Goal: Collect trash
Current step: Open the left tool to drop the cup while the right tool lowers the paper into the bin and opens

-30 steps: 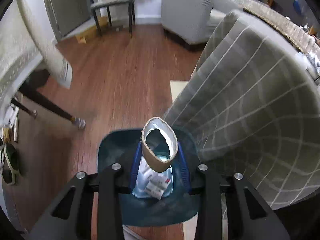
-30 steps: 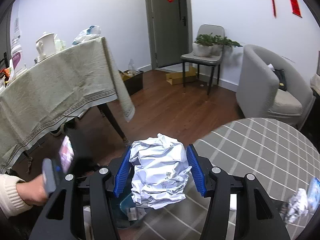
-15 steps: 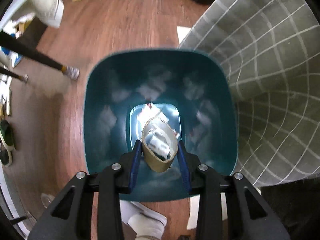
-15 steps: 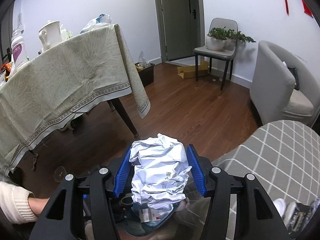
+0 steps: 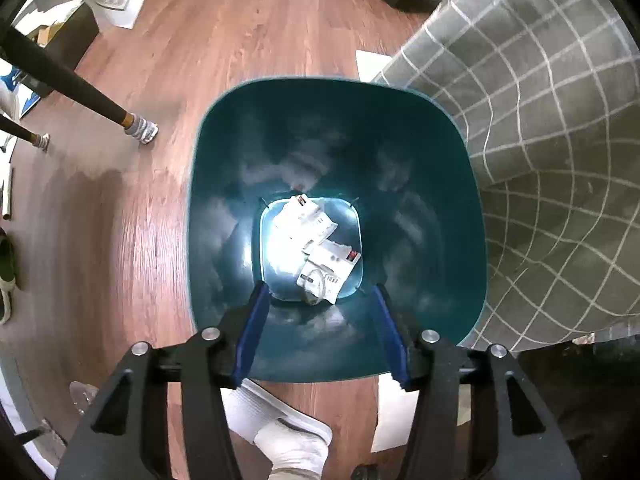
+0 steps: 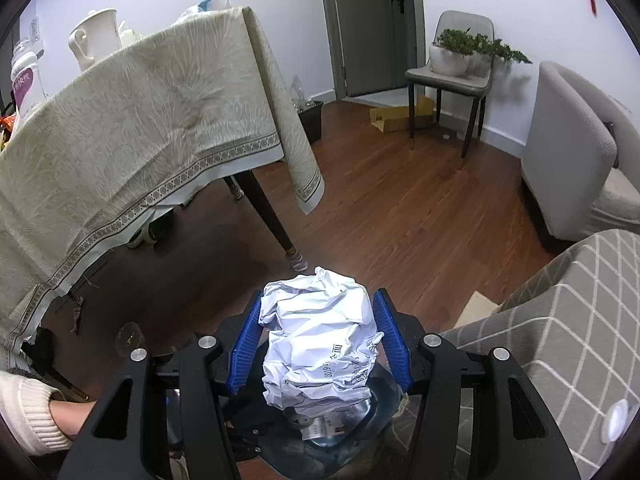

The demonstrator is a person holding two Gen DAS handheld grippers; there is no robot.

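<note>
Left gripper [image 5: 320, 324] points almost straight down into the teal trash bin [image 5: 208, 216] with its blue pads spread and opening, nothing between them, while a small cardboard roll [image 5: 314, 284] lies on crumpled paper scraps [image 5: 308, 224] at the bin's bottom. Right gripper [image 6: 316, 340] is clenched on a crumpled ball of white printed paper [image 6: 318, 336], held above the bin's rim, which shows dimly below the fingers. Beside the bin hangs a grey checked cloth [image 5: 540, 140] over a surface, and the bin stands on a wooden floor [image 5: 248, 40].
</note>
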